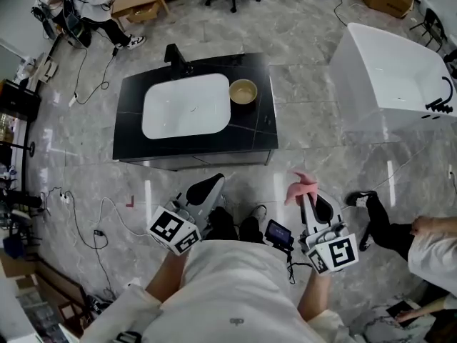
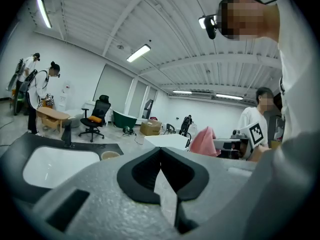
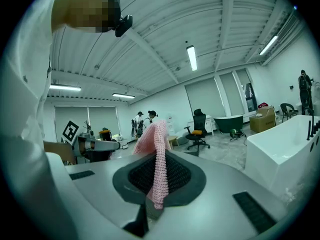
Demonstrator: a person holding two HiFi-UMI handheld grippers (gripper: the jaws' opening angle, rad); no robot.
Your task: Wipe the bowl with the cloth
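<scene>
One pink cloth point(image 3: 154, 136) clamped in right claw point(image 3: 160, 174).

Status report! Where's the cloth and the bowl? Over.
Right gripper shut on pink cloth. Left gripper shut, empty. Bowl on black counter beside sink. Nothing blocking.

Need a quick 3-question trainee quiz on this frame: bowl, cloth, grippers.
1. True or false: the bowl sits inside the white sink.
2. The right gripper holds: A) the bowl B) the pink cloth C) nothing.
3. Fill in: the jaws of the left gripper are ___.
Key: 1 false, it stands on the black counter beside the sink. 2 B. 3 shut, with nothing between them.
</scene>
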